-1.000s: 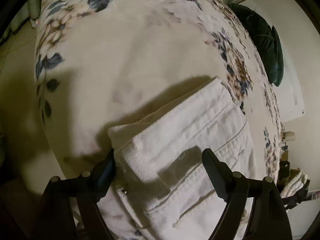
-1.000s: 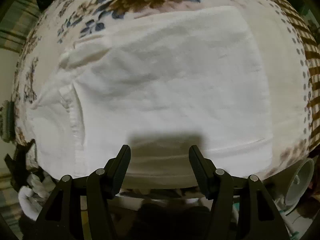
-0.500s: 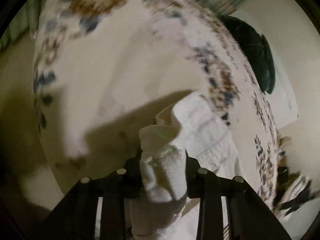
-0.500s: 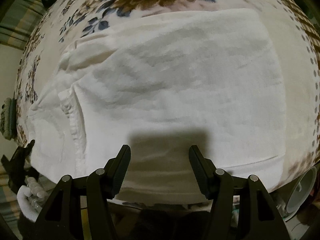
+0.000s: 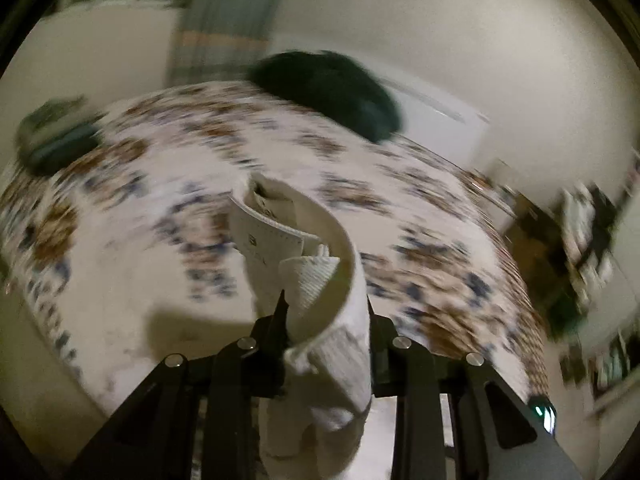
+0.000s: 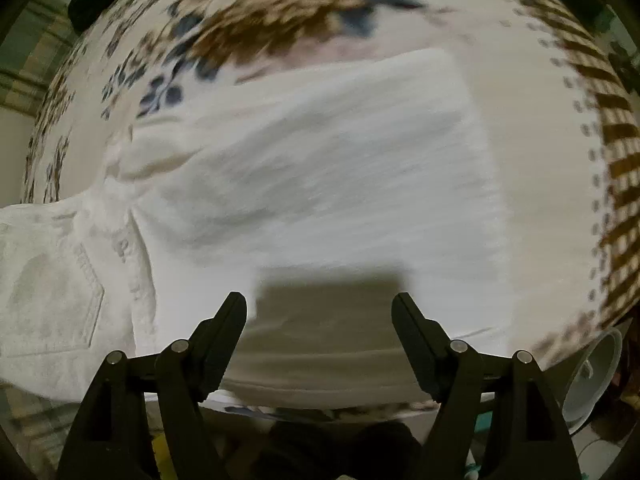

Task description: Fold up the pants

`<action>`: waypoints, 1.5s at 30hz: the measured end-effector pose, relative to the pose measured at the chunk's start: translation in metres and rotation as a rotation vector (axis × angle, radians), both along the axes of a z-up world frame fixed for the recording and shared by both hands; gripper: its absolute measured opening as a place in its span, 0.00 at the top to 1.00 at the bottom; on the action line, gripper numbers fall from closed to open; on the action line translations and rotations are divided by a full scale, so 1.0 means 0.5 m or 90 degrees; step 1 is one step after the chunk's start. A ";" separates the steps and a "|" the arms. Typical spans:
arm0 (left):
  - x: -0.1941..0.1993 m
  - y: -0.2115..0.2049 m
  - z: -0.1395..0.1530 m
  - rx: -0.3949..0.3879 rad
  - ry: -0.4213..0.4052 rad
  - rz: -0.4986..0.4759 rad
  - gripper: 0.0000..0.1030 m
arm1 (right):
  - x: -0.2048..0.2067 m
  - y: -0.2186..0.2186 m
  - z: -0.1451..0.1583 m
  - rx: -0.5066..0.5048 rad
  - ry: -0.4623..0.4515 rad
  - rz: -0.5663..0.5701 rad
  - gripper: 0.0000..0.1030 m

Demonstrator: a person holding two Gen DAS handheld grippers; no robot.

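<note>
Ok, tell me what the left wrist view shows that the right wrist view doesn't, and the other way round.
Only the left wrist view shows the left gripper shut on the waistband end of the white pants, lifted off the bed, plus a dark green cushion by the wall.

Only the right wrist view shows the right gripper open, holding nothing, above the flat folded part of the pants, the back pocket at left, and a white cup at the lower right.

Both show the white pants and the floral bedspread.
</note>
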State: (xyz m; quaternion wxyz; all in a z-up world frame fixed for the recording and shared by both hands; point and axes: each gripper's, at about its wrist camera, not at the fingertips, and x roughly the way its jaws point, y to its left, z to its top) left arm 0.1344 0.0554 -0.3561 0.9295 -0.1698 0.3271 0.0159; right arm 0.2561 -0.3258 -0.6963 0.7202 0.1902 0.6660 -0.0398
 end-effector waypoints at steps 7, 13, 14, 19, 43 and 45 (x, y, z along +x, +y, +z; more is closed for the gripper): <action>0.012 -0.275 0.011 0.008 0.001 -0.205 0.75 | -0.081 -0.143 0.058 0.009 -0.011 -0.098 0.25; 0.020 -0.488 -0.137 0.019 0.095 -0.331 0.73 | -0.179 -0.282 0.066 -0.028 0.018 -0.148 0.25; 0.023 -0.506 -0.162 0.023 0.123 -0.340 0.70 | -0.194 -0.297 0.064 -0.037 0.025 -0.154 0.25; 0.033 -0.555 -0.278 0.026 0.292 -0.365 0.30 | -0.250 -0.362 0.067 -0.052 0.028 -0.171 0.25; 0.131 -0.089 -0.234 0.067 0.331 -0.077 0.05 | -0.066 -0.225 0.037 0.099 -0.101 -0.072 0.90; 0.140 -0.113 -0.233 0.060 0.328 -0.095 0.05 | -0.082 -0.224 0.066 0.076 -0.106 -0.080 0.90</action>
